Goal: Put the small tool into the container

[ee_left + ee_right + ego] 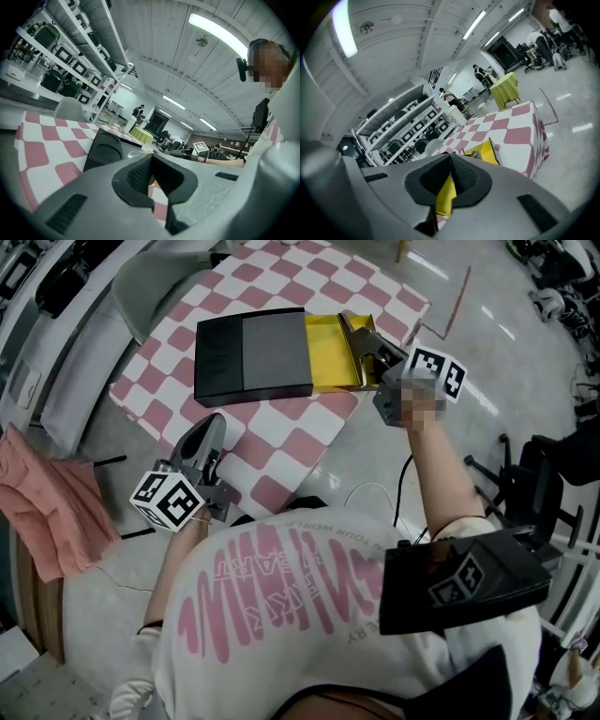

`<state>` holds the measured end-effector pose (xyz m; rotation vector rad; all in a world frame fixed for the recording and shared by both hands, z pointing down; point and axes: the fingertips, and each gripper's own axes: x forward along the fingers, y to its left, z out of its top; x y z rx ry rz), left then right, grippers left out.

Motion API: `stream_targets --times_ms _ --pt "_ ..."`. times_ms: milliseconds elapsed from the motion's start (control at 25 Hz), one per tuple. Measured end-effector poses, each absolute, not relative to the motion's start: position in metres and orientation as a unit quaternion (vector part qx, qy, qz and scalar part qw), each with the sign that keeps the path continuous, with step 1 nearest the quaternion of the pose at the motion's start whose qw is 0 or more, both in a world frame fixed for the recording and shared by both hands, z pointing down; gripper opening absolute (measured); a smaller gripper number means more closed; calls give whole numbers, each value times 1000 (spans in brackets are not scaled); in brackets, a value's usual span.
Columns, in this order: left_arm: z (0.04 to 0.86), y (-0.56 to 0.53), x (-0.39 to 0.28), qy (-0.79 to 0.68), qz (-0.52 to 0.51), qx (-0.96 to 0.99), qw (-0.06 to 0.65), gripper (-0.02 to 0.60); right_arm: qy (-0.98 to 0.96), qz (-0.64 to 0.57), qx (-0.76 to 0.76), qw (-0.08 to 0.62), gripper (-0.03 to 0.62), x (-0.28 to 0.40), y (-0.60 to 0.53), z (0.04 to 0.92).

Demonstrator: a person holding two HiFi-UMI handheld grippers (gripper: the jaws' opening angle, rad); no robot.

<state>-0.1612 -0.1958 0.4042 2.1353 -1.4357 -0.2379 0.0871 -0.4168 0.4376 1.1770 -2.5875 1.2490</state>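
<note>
Right gripper [362,341] is hanging over the right edge of the yellow tray [328,352], fingers clenched together, nothing visibly pinched between them. The small tool [350,324], a little metallic piece, is lying on that tray just beyond the fingertips; whether they're touching it, I can't call. The tray is sitting against the right side of the black-and-grey container [253,352], out on the far part of the checked worktop [281,437]. Left gripper [214,424] is hovering near left, fingers clenched and empty, well apart from the tool.
</note>
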Motion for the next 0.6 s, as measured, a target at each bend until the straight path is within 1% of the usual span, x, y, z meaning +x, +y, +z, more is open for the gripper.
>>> stream_targets --times_ms 160,600 --pt "406 -192 -167 -541 -90 788 279 7 -845 377 374 59 11 79 -420 443" --pt "421 -185 -179 -552 -93 776 291 6 -855 348 369 108 11 63 -432 455"
